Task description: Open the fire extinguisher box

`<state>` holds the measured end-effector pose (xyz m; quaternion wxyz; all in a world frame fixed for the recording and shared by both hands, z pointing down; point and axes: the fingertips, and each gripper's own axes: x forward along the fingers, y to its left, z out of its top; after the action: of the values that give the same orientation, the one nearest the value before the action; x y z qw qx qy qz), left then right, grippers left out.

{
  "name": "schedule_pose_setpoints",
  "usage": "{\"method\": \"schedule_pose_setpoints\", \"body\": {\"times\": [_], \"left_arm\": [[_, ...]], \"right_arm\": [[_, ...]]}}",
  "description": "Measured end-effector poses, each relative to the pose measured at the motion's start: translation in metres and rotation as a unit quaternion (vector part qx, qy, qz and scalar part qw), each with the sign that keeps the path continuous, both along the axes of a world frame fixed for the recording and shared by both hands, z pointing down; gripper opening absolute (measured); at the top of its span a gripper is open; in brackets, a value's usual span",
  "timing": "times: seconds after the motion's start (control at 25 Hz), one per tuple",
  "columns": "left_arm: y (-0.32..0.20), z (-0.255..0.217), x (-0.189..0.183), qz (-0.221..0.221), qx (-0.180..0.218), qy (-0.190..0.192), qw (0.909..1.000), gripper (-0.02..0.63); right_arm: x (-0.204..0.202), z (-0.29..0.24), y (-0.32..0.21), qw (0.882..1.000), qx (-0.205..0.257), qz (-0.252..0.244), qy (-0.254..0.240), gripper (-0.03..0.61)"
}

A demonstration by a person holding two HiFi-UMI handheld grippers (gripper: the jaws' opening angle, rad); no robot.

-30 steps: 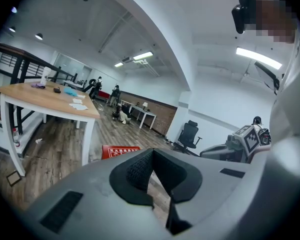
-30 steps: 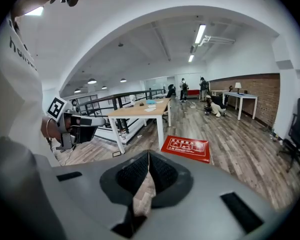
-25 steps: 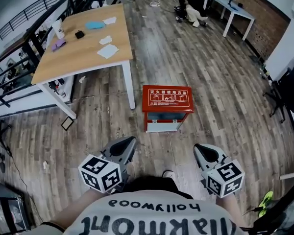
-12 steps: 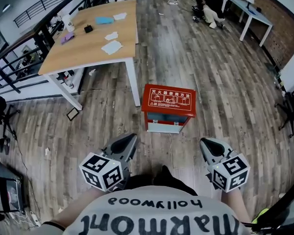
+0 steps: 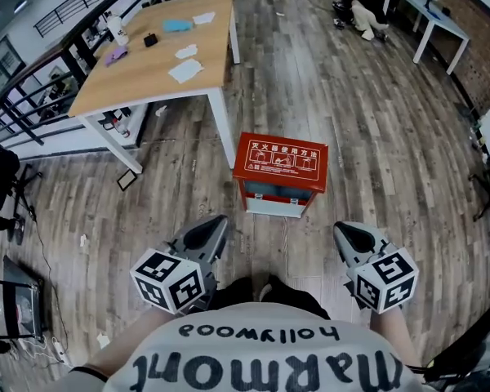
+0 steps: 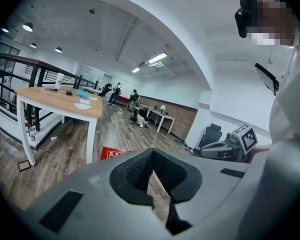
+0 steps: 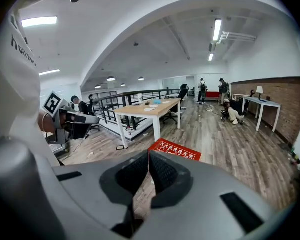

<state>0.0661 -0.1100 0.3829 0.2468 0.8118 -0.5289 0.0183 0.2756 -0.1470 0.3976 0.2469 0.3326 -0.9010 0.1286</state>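
Red box, lid down, grippers clear of it

Left gripper point(image 5: 215, 221) and right gripper point(image 5: 341, 229), lower frame: jaws pressed together, nothing between them. Fire extinguisher box point(image 5: 280, 162), frame centre, on plank floor point(image 5: 376, 137), ahead of both sets of fingertips and well apart from them; lid closed, contents unseen. Wooden table point(image 5: 139, 80), upper left, bearing papers point(image 5: 184, 70).

Bright even light from ceiling strip lights point(image 7: 216, 31); soft shadows; strong fisheye bending, dark vignette at edges.

grey-brown plank floor point(image 5: 376, 121) under a red fire extinguisher box point(image 5: 280, 160), just beside a wooden table point(image 5: 143, 76)
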Motion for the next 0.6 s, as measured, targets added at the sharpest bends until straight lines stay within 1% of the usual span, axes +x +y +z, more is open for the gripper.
{"method": "schedule_pose_setpoints", "body": {"times": [0.24,0.44,0.6], "left_arm": [[-0.009,-0.002,0.008,-0.008,0.005,-0.008,0.9999,0.006],[-0.01,-0.001,0.003,-0.017,0.001,-0.013,0.9998,0.006],[-0.007,0.005,-0.005,-0.022,-0.01,-0.016,0.9996,0.006]], "right_arm": [[0.009,0.007,-0.018,1.0,-0.004,0.0,-0.009,0.012],[-0.006,0.015,-0.021,1.0,-0.015,-0.019,-0.011,0.011],[-0.017,0.02,-0.023,0.999,-0.022,-0.031,-0.006,0.011]]}}
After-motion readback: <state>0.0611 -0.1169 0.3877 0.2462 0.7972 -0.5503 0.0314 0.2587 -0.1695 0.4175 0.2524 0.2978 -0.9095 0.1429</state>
